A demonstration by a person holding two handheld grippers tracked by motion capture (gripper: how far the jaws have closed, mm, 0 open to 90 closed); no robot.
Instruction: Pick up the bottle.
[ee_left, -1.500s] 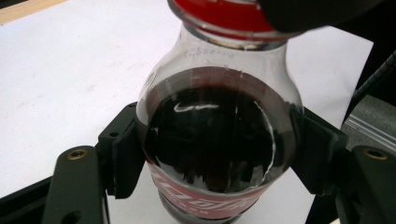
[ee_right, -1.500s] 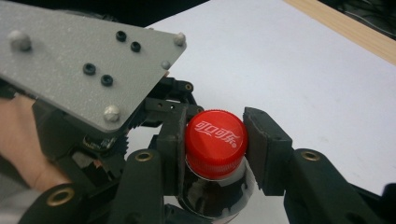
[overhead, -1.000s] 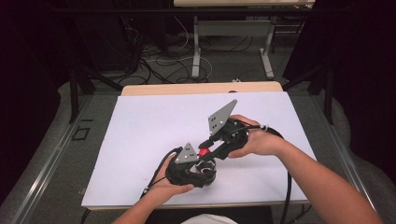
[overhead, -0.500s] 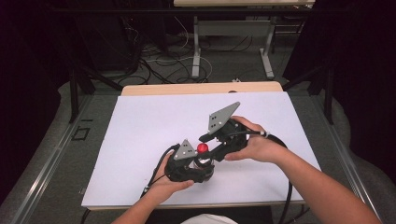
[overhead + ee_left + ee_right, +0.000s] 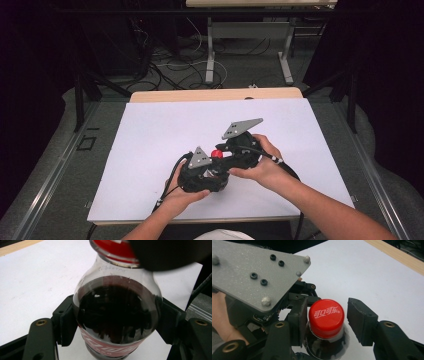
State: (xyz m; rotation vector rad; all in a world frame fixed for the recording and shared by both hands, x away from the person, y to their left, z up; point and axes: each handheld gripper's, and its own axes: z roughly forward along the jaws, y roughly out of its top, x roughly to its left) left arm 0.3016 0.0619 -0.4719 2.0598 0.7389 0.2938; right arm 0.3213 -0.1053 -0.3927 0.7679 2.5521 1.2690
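A cola bottle (image 5: 117,315) with dark drink and a red label stands upright on the white table top (image 5: 145,145). My left gripper (image 5: 209,170) is shut on its round body, one pad on each side. The bottle's red cap (image 5: 326,314) sits between the jaws of my right gripper (image 5: 329,317), which comes in from above and to the right. The right gripper's left pad (image 5: 299,315) touches the cap, while its right pad (image 5: 360,317) stands a small gap away. In the high view the cap (image 5: 216,153) shows between the two grey plates.
The white sheet covers a wooden table whose bare edge (image 5: 215,94) shows at the back. Cables (image 5: 165,75) and table legs (image 5: 210,50) lie on the floor beyond. Both forearms come in from the bottom edge.
The right gripper's grey plate has tipped flatter and the hand has shifted slightly over the cap. The left gripper and bottle have barely moved.
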